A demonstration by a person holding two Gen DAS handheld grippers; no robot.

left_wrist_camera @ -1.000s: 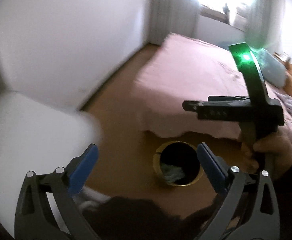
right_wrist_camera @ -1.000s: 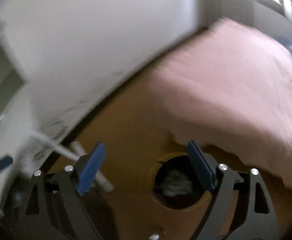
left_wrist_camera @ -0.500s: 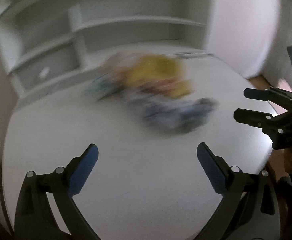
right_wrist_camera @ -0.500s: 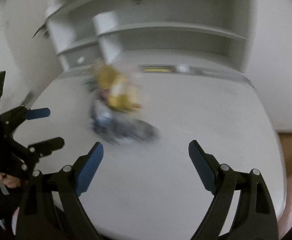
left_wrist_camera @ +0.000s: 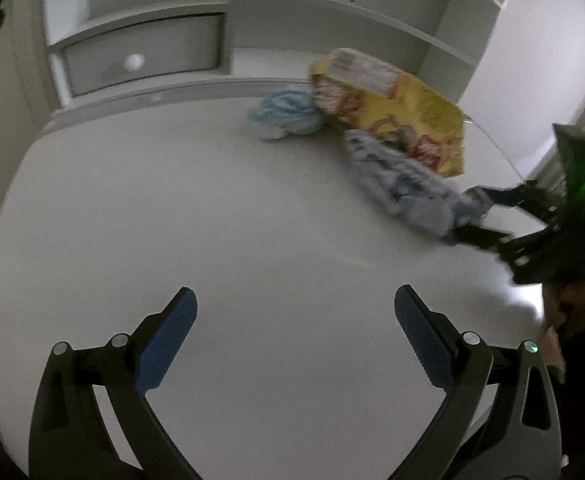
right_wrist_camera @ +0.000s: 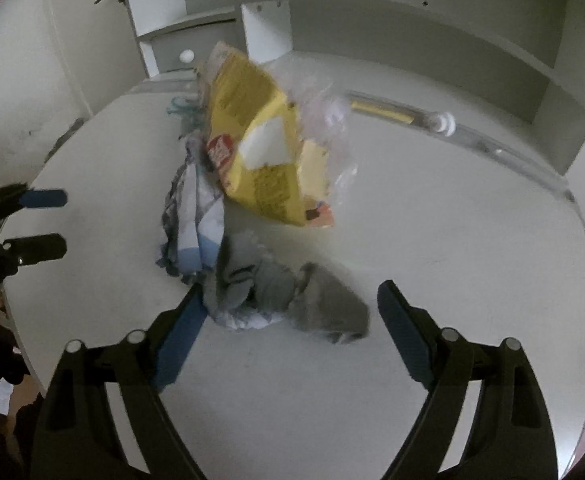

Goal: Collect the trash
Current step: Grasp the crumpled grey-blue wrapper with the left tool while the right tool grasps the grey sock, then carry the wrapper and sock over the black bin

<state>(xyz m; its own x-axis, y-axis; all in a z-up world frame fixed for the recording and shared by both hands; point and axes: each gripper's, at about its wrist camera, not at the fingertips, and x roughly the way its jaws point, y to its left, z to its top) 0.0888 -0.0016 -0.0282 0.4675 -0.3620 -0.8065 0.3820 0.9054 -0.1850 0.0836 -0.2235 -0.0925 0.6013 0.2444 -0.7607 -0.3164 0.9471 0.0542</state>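
Closing on the crumpled grey wrapper (right_wrist_camera: 288,300) is the step in hand, as I judge it: the right gripper (right_wrist_camera: 292,320) straddles the near end of the litter pile, and its jaws have just been narrowing, with the wrapper between them. The left pad sits at the wrapper's edge; the right pad stands clear of it, so nothing is pinched yet. To do it well, the gripper should go lower so both pads bite the bunched middle and not the loose dark flap at the right, which would likely slip out. A firm squeeze on the thick part should lift it without dragging the neighbours.

The left gripper (left_wrist_camera: 296,328) hangs over bare tabletop with its jaws spread wide and nothing between them, well apart from the pile.

Behind the grey wrapper lies a blue-and-white crumpled packet (right_wrist_camera: 196,224), then a yellow snack bag (right_wrist_camera: 260,148) leaning over it, with clear plastic film (right_wrist_camera: 332,120) just beside it. From the left wrist view a light blue bundle (left_wrist_camera: 284,114) touches the yellow bag's far side.

All of it rests on a white rounded table (right_wrist_camera: 452,260), smooth and faintly glossy. White open shelving (right_wrist_camera: 392,12) with a knobbed drawer (left_wrist_camera: 136,60) stands behind it, in dim light.
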